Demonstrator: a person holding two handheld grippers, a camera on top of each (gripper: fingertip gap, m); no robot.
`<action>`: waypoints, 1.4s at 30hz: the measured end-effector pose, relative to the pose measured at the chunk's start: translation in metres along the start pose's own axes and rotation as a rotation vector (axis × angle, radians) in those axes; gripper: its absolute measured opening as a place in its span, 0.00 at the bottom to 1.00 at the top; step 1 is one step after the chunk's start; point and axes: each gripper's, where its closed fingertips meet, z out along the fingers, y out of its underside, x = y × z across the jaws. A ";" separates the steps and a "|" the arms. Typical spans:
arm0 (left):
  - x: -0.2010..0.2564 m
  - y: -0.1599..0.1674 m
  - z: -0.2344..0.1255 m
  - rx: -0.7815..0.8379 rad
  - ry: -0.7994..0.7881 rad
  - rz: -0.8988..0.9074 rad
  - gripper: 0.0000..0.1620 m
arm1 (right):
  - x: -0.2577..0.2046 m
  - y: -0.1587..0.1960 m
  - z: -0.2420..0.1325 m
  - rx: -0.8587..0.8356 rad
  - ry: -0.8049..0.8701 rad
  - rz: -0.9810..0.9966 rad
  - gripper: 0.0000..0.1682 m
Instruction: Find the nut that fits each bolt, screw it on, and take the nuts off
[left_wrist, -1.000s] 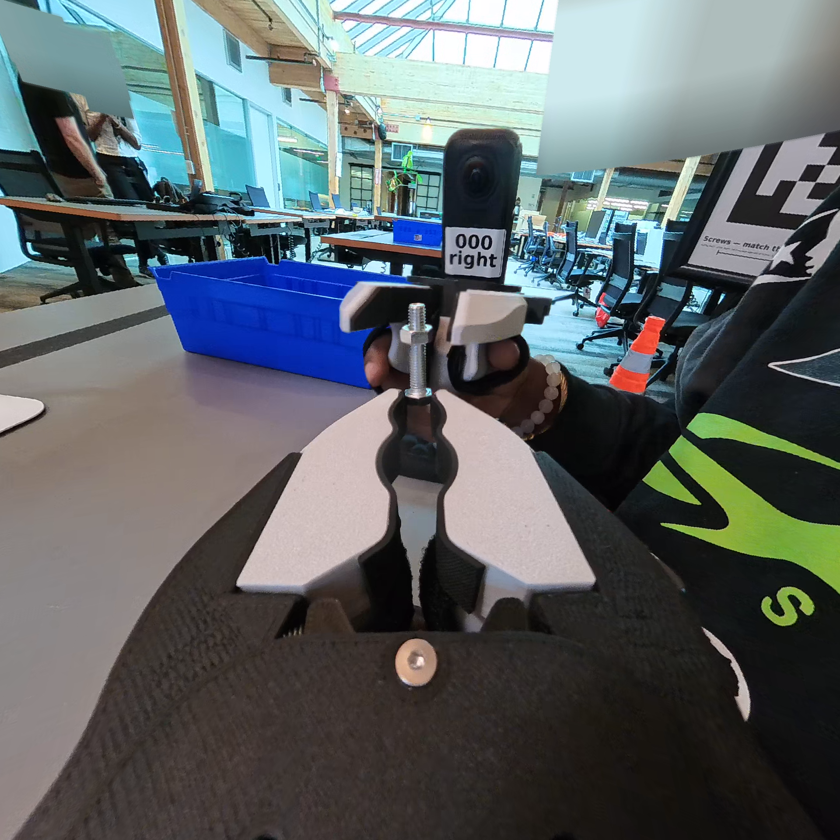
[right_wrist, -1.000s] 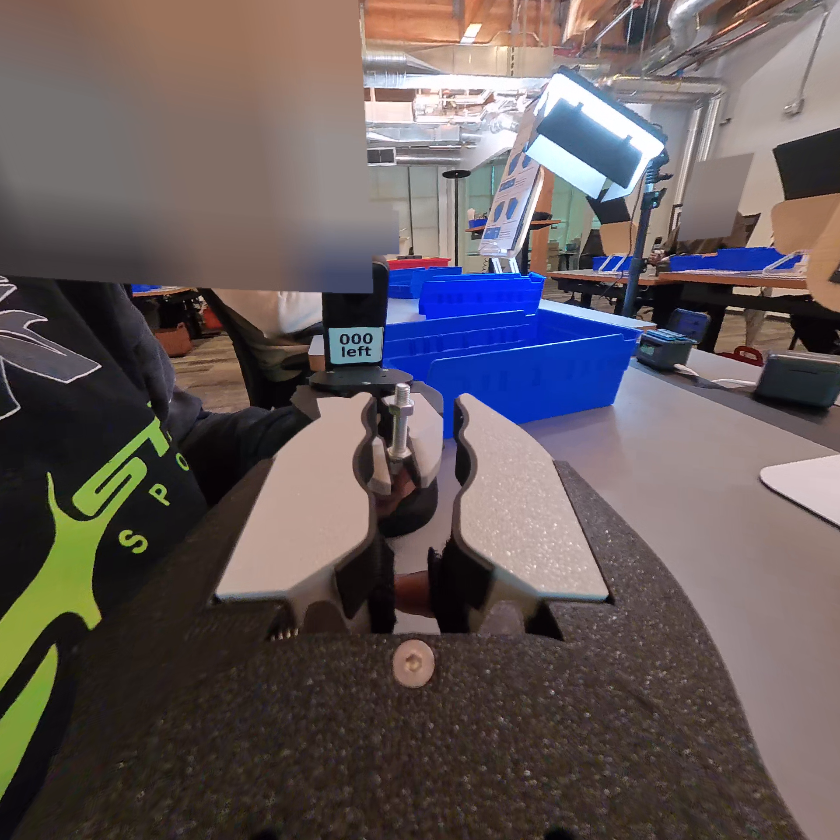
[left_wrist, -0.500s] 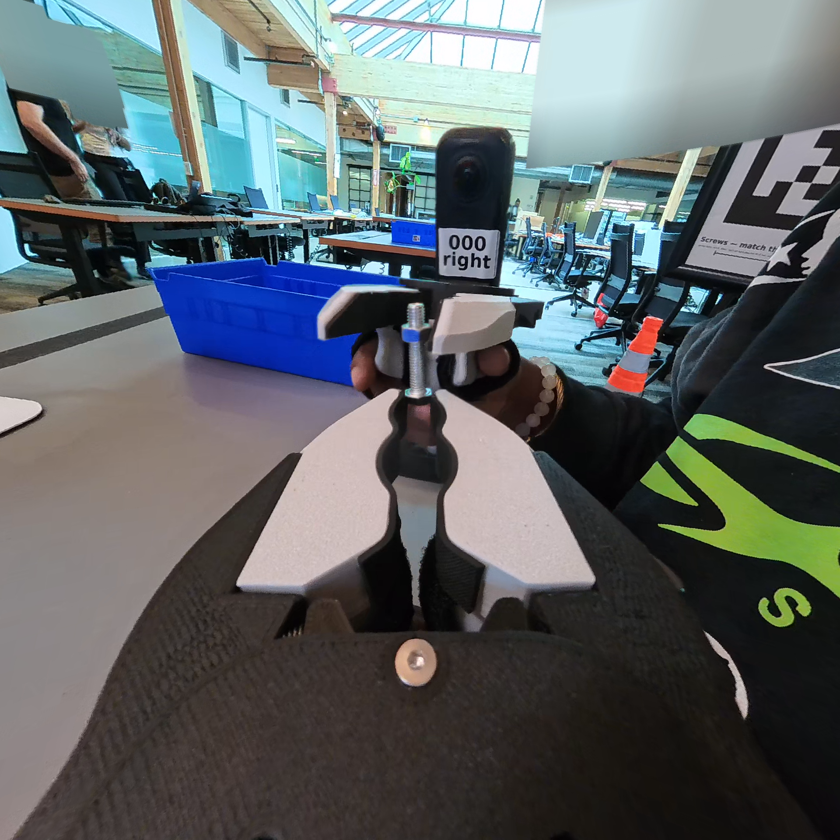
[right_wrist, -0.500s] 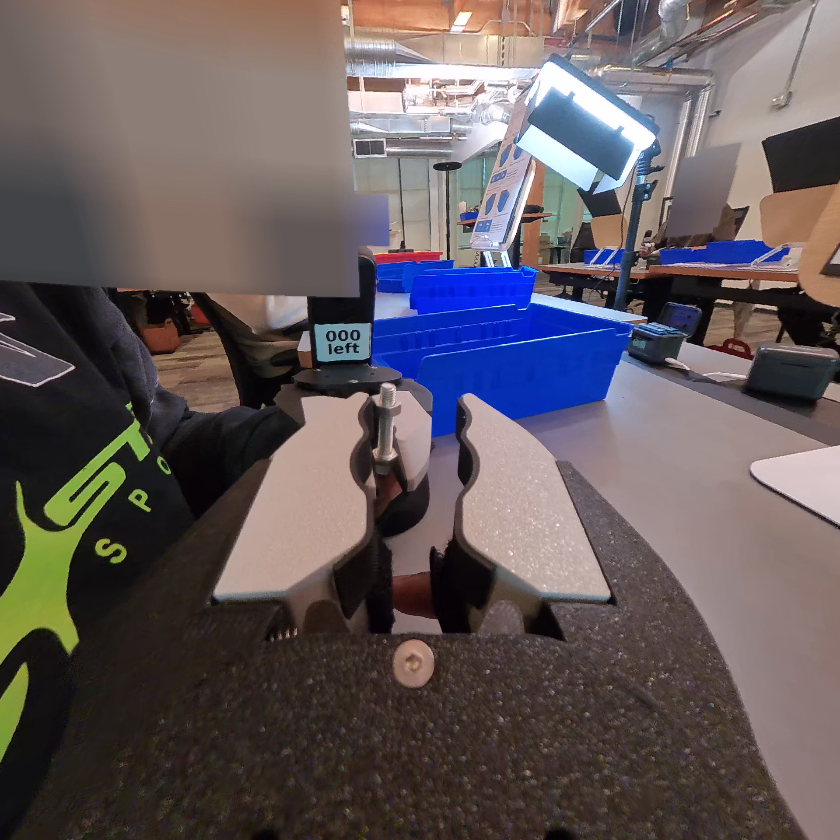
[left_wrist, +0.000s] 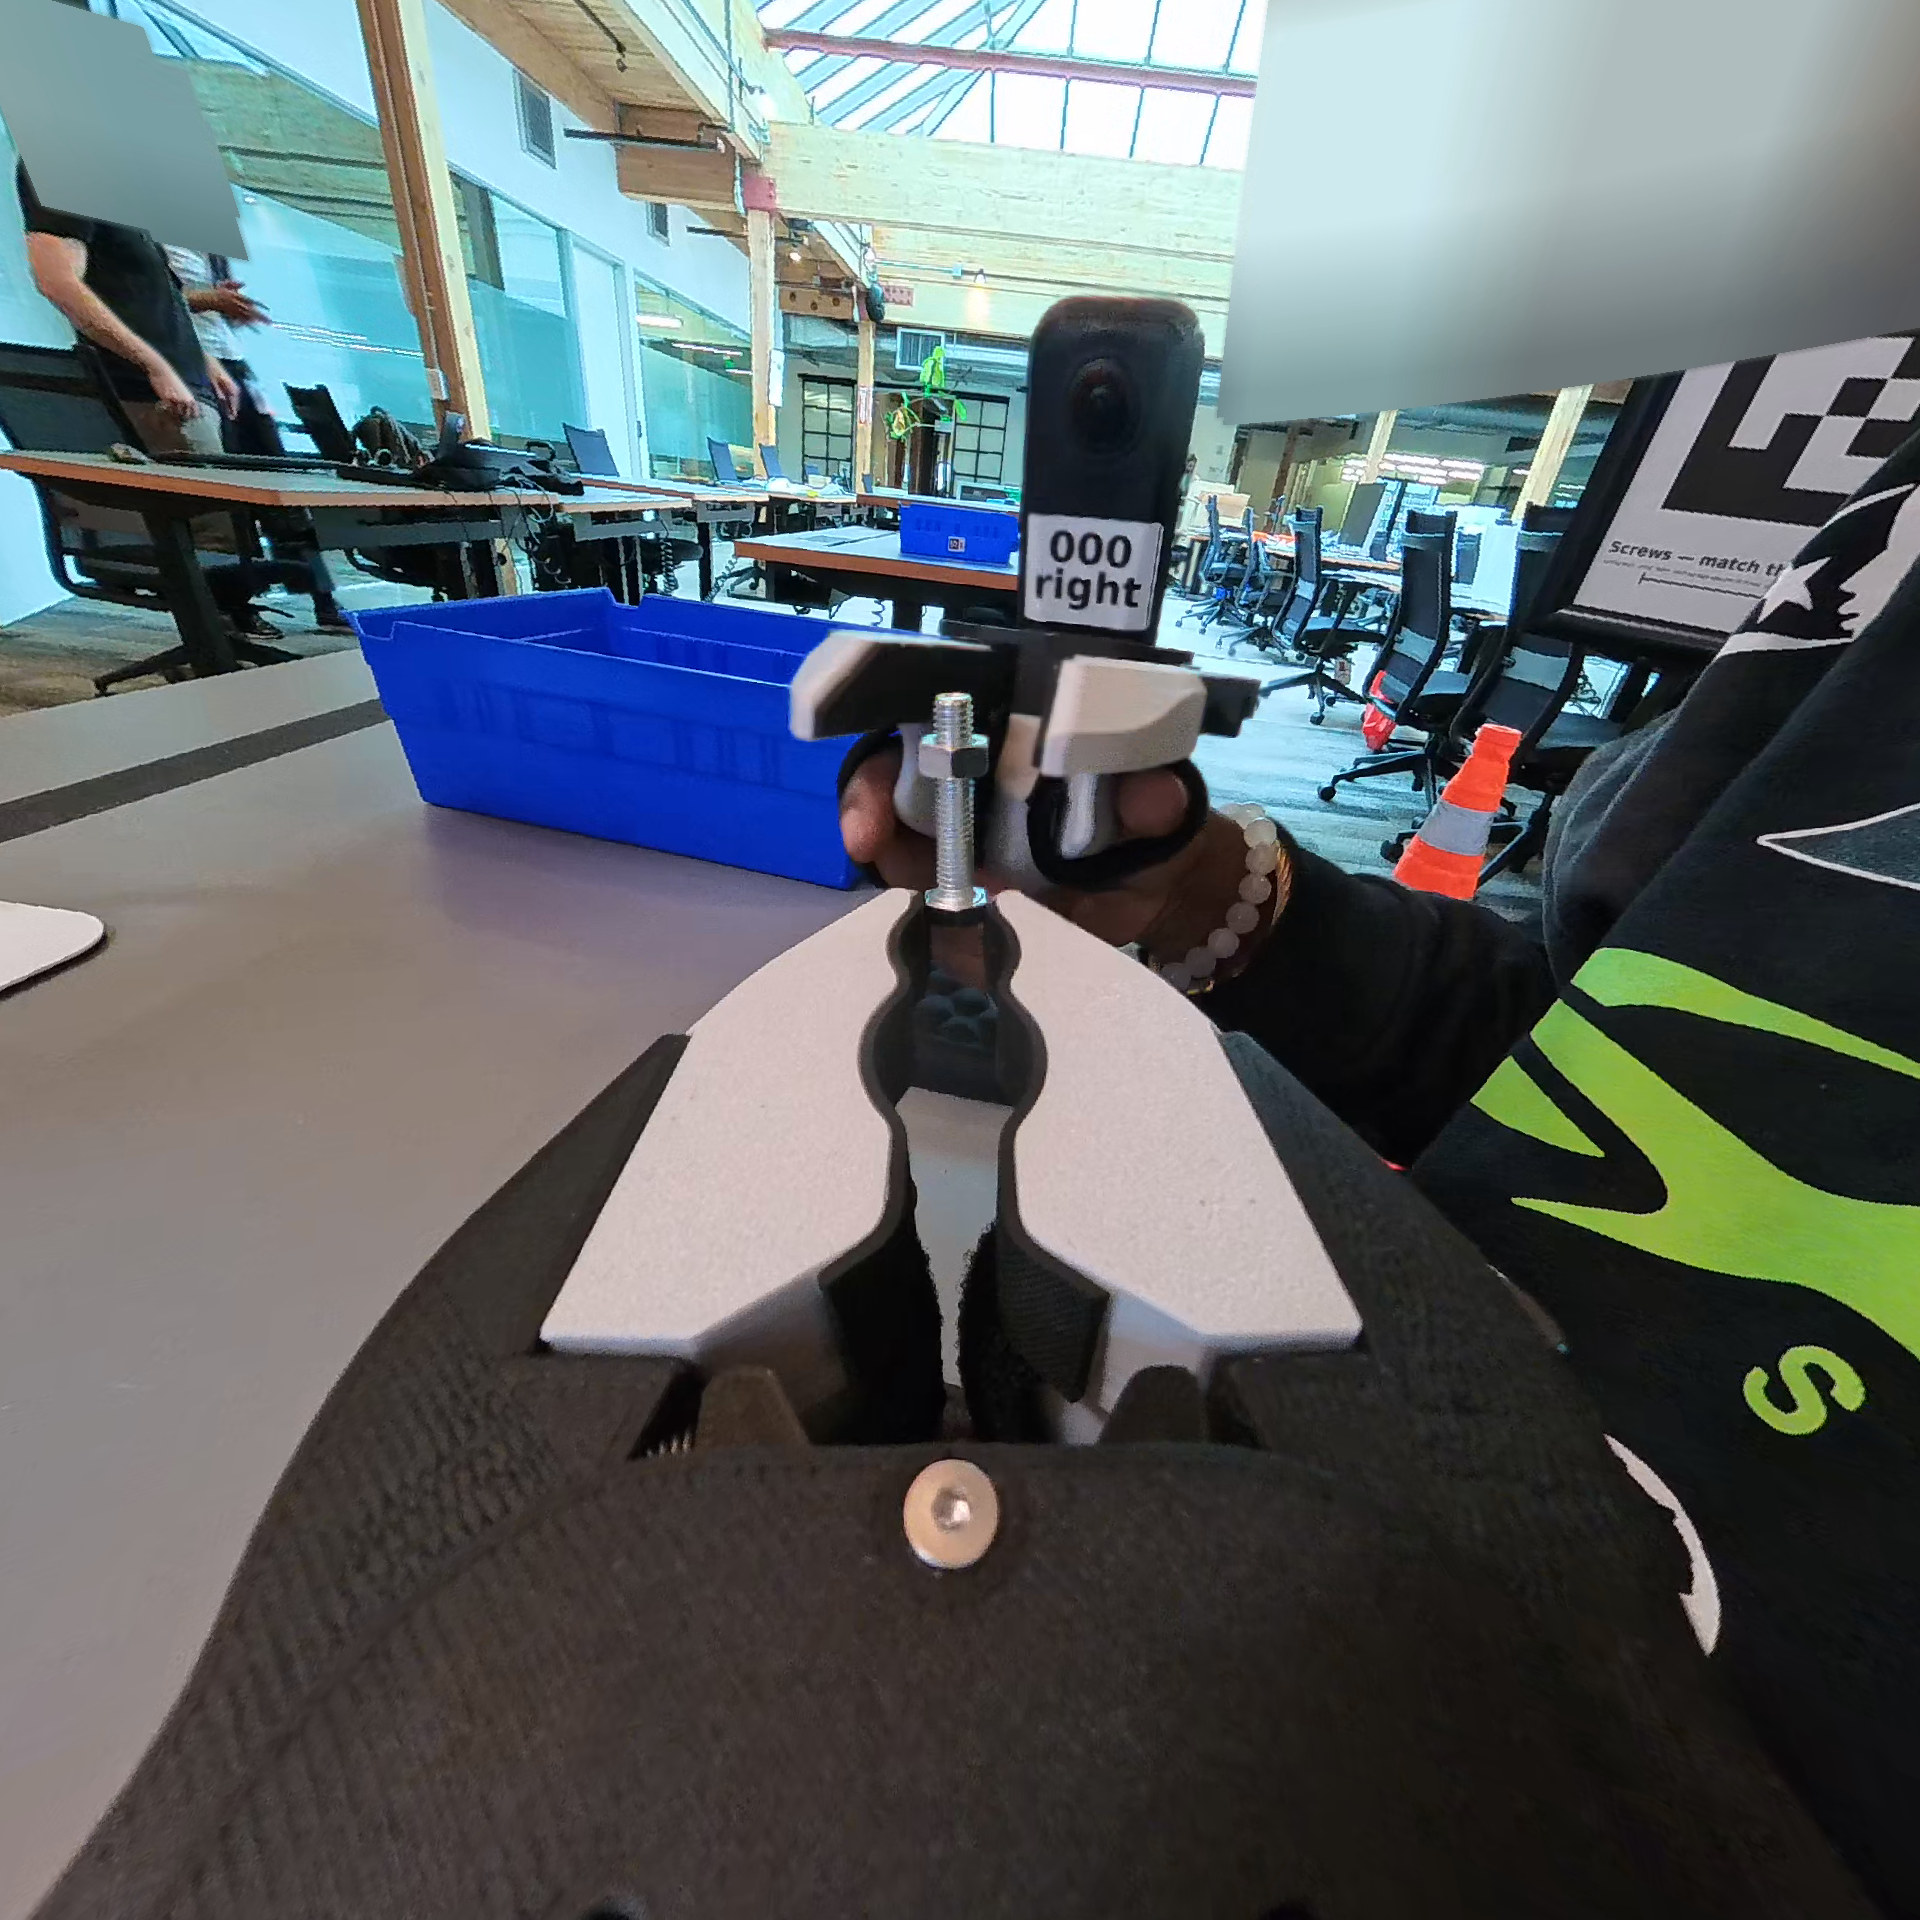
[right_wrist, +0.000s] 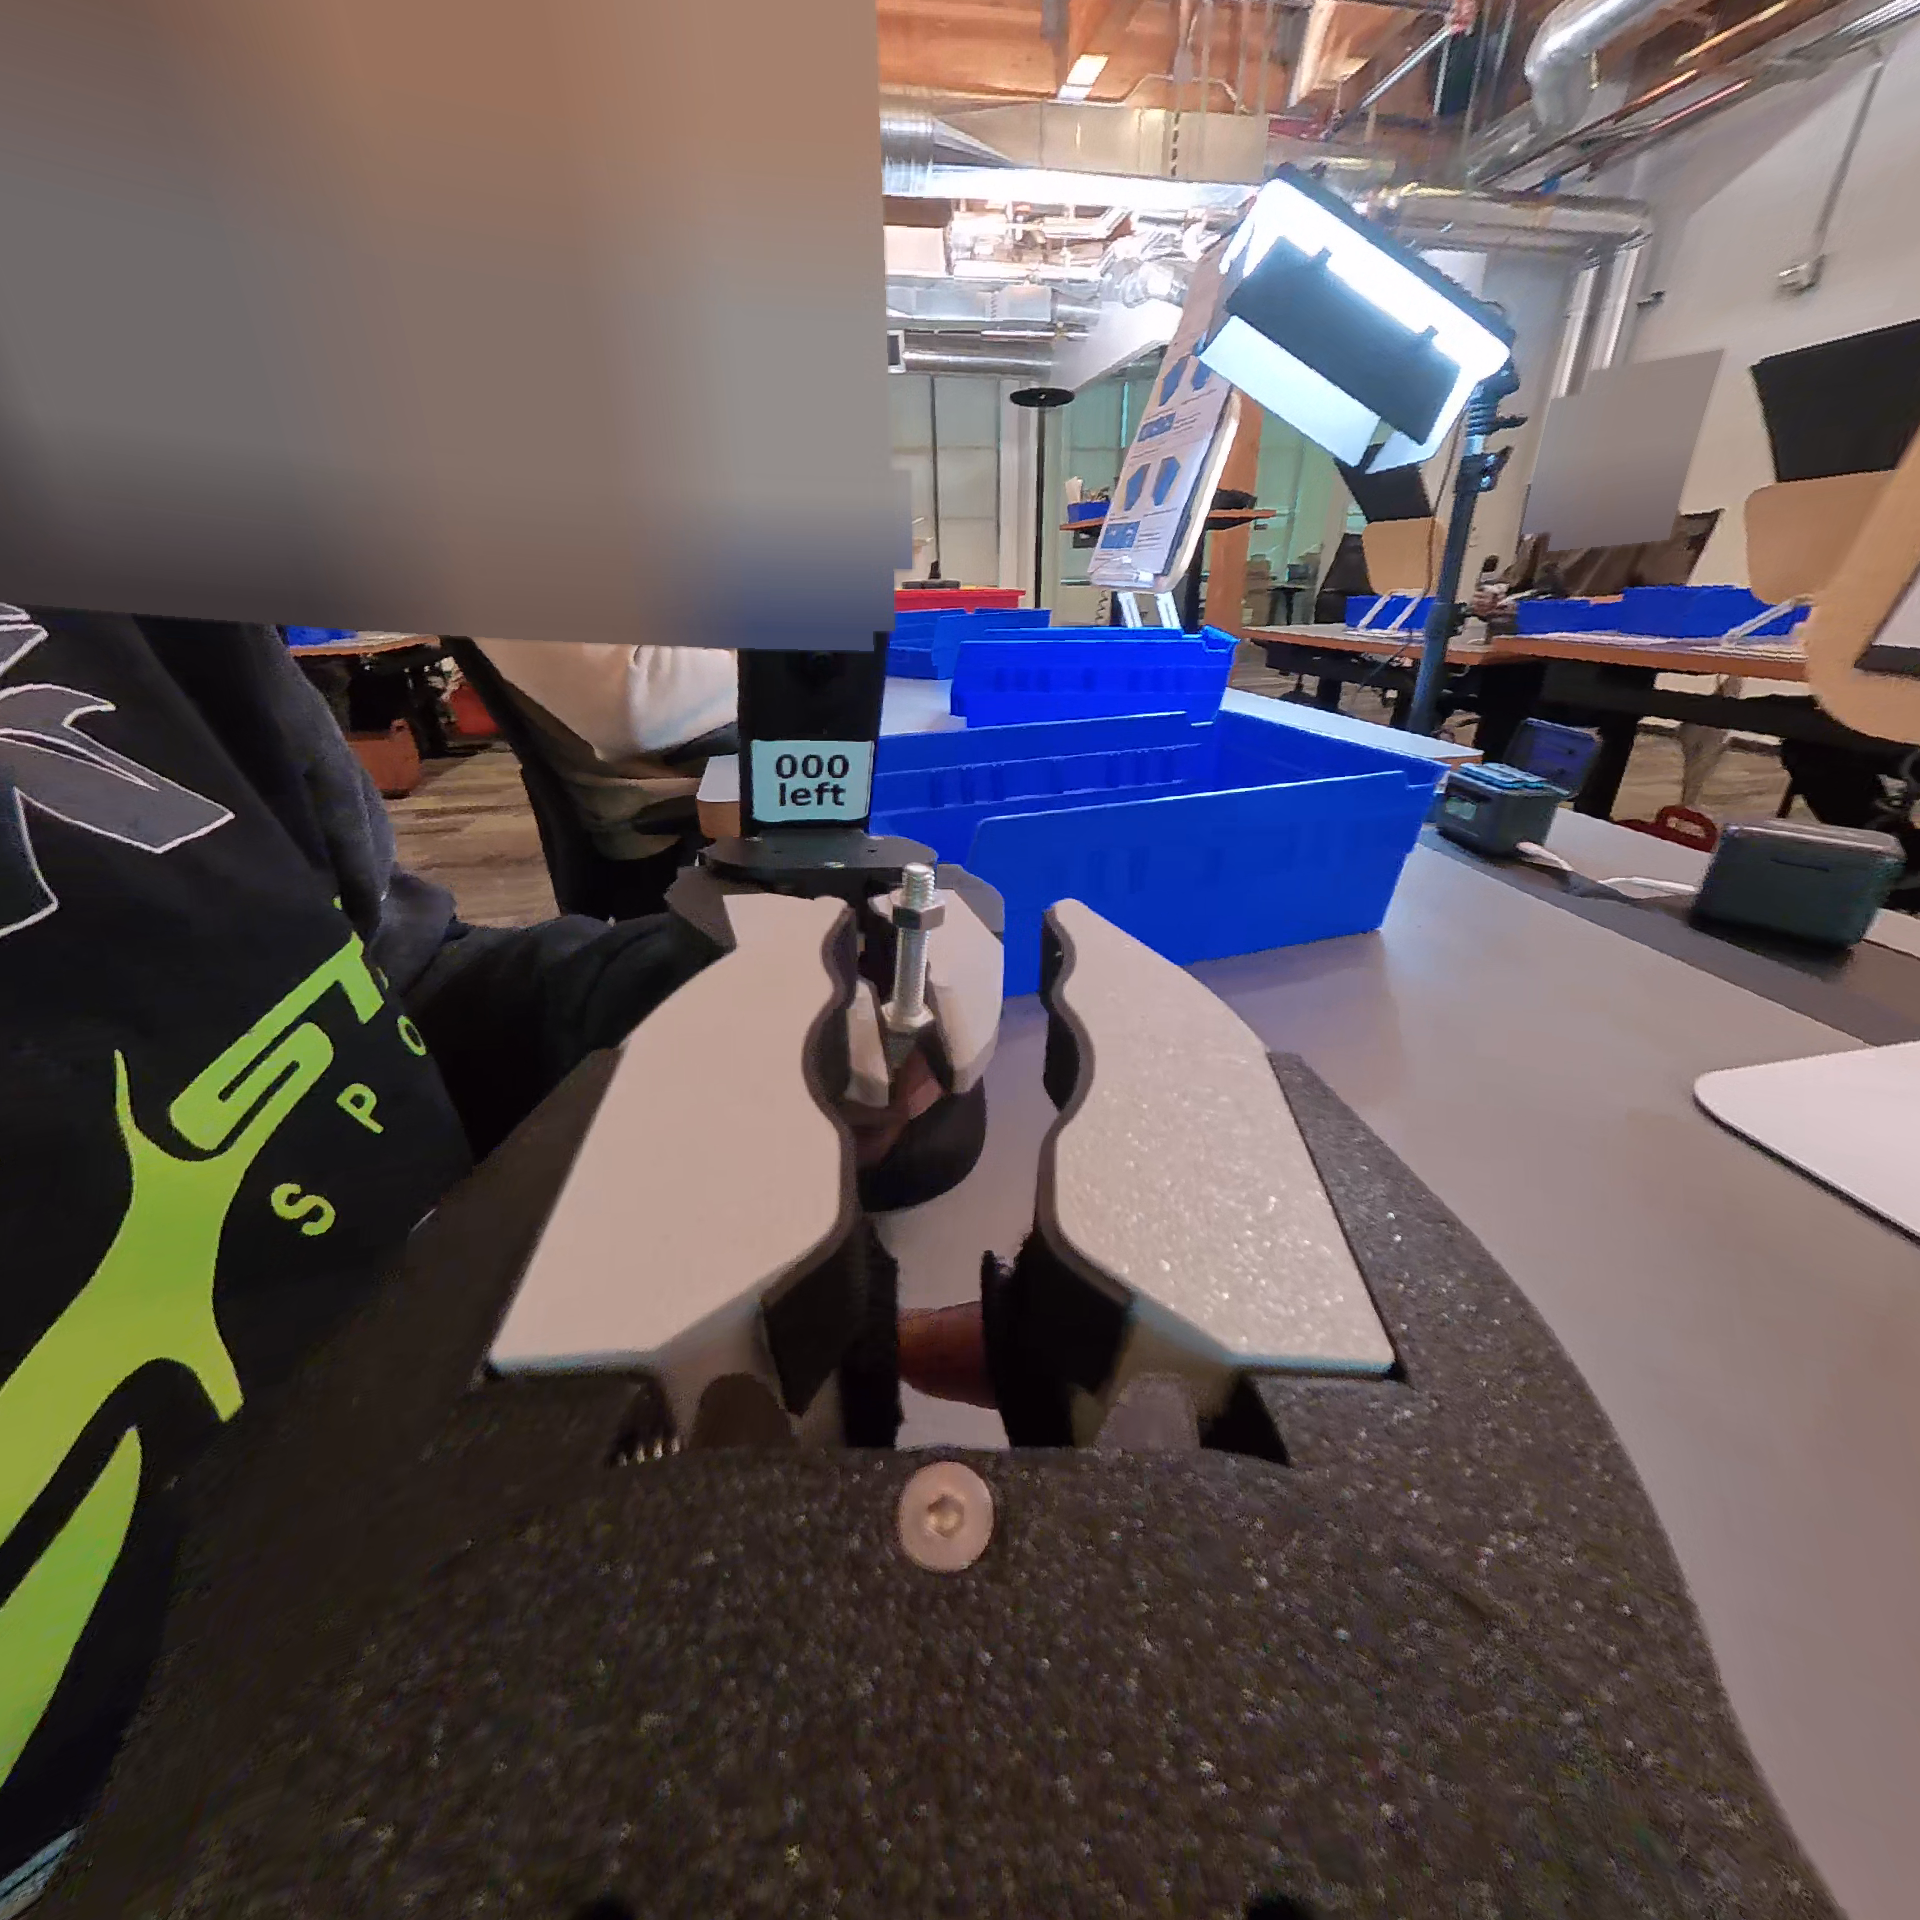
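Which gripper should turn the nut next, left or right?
Probably right: the right gripper is open and level with the nut, while the left gripper is shut on the bolt, holding it upright.

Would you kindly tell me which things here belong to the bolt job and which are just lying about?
In the job:
- bolt, upright in the shut left gripper
- nut near its top
- right gripper, open

Lying about:
- blue bin
- orange cone
- grey cases
- light panel

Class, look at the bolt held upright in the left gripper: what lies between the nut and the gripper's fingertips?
Only bare threaded shank of the bolt lies between the nut and the left gripper; the left wrist view shows it best.
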 end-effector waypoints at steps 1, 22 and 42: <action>0.000 0.000 0.000 -0.001 0.000 0.001 0.06 | -0.001 0.001 0.004 -0.008 -0.005 -0.002 0.22; -0.001 -0.001 -0.001 0.010 0.000 -0.006 0.06 | 0.007 0.002 0.009 -0.020 0.003 -0.019 0.21; 0.000 0.001 0.000 -0.005 -0.001 0.013 0.06 | 0.004 0.007 0.040 -0.037 -0.030 0.005 0.28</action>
